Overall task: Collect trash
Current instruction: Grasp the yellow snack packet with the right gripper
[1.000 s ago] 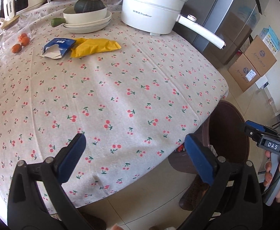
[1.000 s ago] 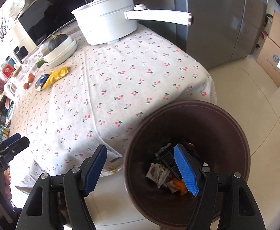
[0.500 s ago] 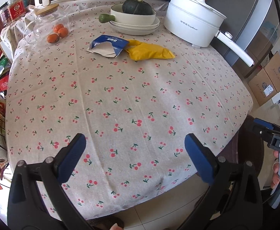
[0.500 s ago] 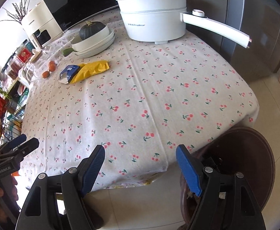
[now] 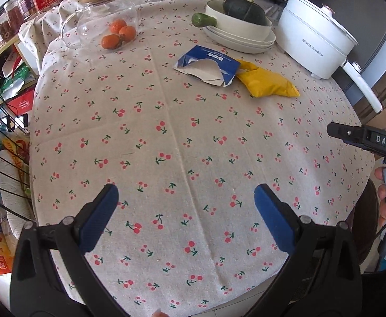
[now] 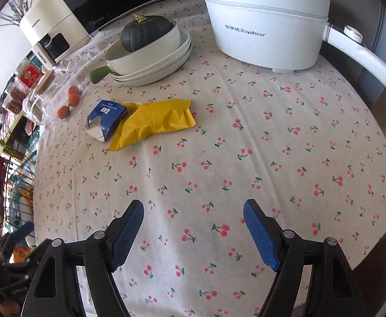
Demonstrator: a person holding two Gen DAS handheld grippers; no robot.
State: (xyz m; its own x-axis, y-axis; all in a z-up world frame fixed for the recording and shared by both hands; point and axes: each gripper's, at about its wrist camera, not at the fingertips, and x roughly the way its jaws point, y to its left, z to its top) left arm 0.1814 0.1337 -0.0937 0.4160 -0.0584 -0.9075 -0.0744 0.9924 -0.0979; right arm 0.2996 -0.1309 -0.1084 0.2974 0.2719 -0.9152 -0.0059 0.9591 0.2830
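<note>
A torn blue carton (image 5: pixel 208 64) (image 6: pixel 106 119) and a crumpled yellow wrapper (image 5: pixel 267 82) (image 6: pixel 153 121) lie touching on the cherry-print tablecloth (image 5: pixel 182 142), toward the far side. My left gripper (image 5: pixel 186 207) is open and empty above the near part of the table. My right gripper (image 6: pixel 193 222) is open and empty too, nearer the wrapper. Its body also shows at the right edge of the left wrist view (image 5: pixel 370 141). The brown trash bin's rim (image 6: pixel 383 264) shows beside the table at lower right.
A white electric pot (image 6: pixel 267 21) with a long handle (image 6: pixel 370 63) stands at the back right. Stacked plates with a bowl and dark squash (image 6: pixel 148 50) sit behind the trash. A glass jar and oranges (image 5: pixel 116 35) are at the back left. A wire rack (image 5: pixel 0 163) stands left.
Both grippers have moved from the bin by the table's edge up over the table toward the carton and wrapper. Both stayed open. The bin has slid almost out of view.
</note>
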